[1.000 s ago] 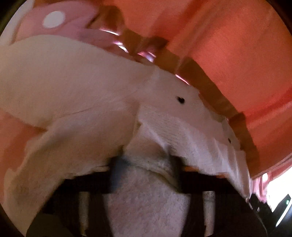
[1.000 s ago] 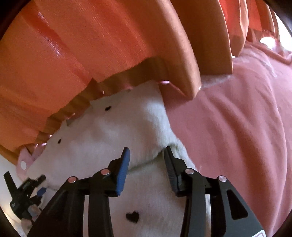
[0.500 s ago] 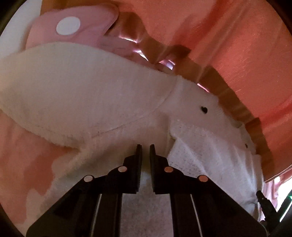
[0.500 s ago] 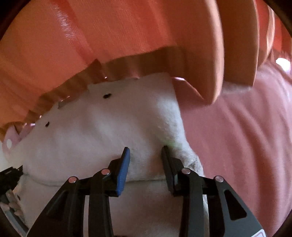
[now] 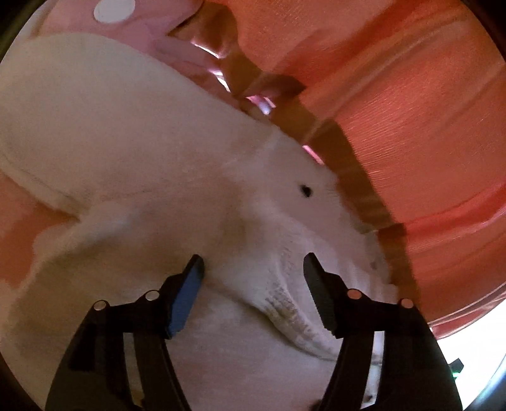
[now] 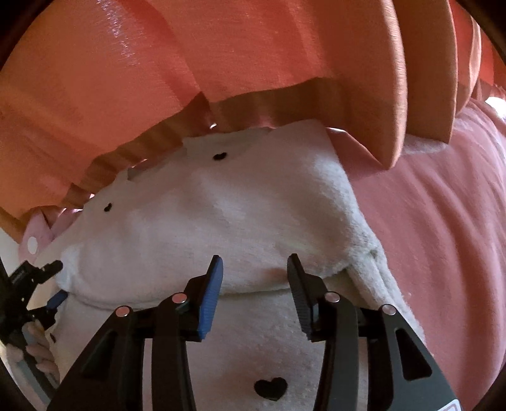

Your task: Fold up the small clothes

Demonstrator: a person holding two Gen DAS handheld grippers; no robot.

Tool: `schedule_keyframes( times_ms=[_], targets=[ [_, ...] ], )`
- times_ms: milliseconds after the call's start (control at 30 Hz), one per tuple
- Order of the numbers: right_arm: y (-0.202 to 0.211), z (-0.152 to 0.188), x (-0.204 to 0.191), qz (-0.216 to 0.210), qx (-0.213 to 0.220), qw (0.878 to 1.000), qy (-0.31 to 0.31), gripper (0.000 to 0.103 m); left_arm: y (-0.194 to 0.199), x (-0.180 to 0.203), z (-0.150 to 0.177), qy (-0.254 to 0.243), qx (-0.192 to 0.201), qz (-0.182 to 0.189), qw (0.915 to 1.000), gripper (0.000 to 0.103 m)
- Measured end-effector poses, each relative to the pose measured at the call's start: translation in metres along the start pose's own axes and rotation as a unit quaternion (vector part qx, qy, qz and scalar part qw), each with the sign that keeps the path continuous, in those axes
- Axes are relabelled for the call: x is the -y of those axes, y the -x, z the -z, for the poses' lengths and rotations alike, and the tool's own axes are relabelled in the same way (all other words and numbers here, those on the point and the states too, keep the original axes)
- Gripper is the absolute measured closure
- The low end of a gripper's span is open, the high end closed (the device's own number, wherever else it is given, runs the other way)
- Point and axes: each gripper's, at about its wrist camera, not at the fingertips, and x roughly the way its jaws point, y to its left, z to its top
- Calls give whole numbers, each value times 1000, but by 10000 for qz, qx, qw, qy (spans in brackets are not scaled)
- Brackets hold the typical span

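Note:
A white fleece garment with small black hearts lies folded over on a pink bed surface. My left gripper is open just above the garment, a raised fold edge between its fingers. My right gripper is open over the folded top edge, empty. The left gripper also shows at the left edge of the right wrist view.
An orange pleated curtain hangs right behind the garment and touches its far edge. A pink garment with white dots lies beyond the white one. Bright light shows at the lower right of the left view.
My left gripper was shut on a fold a second ago, drew its jaws nearly together, and has now opened wide. The right gripper stayed open and shifted slightly over the fold.

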Motion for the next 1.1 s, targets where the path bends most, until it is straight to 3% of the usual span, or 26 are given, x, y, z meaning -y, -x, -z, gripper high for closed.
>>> schedule_keyframes(
  times_ms=[100,200,233,267,300,433,500,567,633,733,767,833,933,1000,1067,1100],
  targets=[
    [-1,1,-1,31,-20,10000,64,57,-4,-3,3,2,33,1,10000,36],
    [-2,2,-2,25,-27,10000,72,54,-10,6,5,-388,117,-282,9988,41],
    [-2,3,-3,36,-20,9999,96,54,-12,11,6,-536,156,-414,9976,56],
    [-1,3,-5,53,-9,9999,138,54,-14,15,5,-661,193,-427,9967,81],
    [-1,3,-6,71,7,9998,178,54,-17,18,3,-675,154,-366,9969,95],
    [12,0,-13,-6,351,9989,320,54,-6,30,-13,-804,555,-250,9949,96],
    [13,-3,-16,110,552,9970,540,50,0,33,-22,-1031,705,-416,9913,96],
    [-7,-2,-8,489,277,9966,604,48,-7,20,-25,-1076,651,-797,9889,96],
    [-22,3,5,445,-3,9984,337,49,-21,3,-23,-896,389,-1038,9898,97],
    [-6,-1,2,305,254,9988,294,51,-24,-1,-18,-793,407,-1062,9903,98],
    [-4,0,-1,463,349,9973,456,49,-22,3,-18,-859,405,-1102,9894,97],
    [-18,6,-2,794,-4,9947,648,47,-19,5,-16,-887,345,-1203,9882,96],
    [3,6,-14,740,157,9949,661,47,5,-8,-23,-493,270,-1129,9920,82],
    [19,7,-24,505,222,9965,629,47,35,-21,-33,-360,495,-1098,9921,61],
    [37,16,-43,232,198,9967,758,46,82,-45,-48,-254,1134,-1564,9808,30],
    [41,21,-51,157,171,9960,866,45,101,-59,-56,-209,1394,-1817,9732,24]
  ],
)
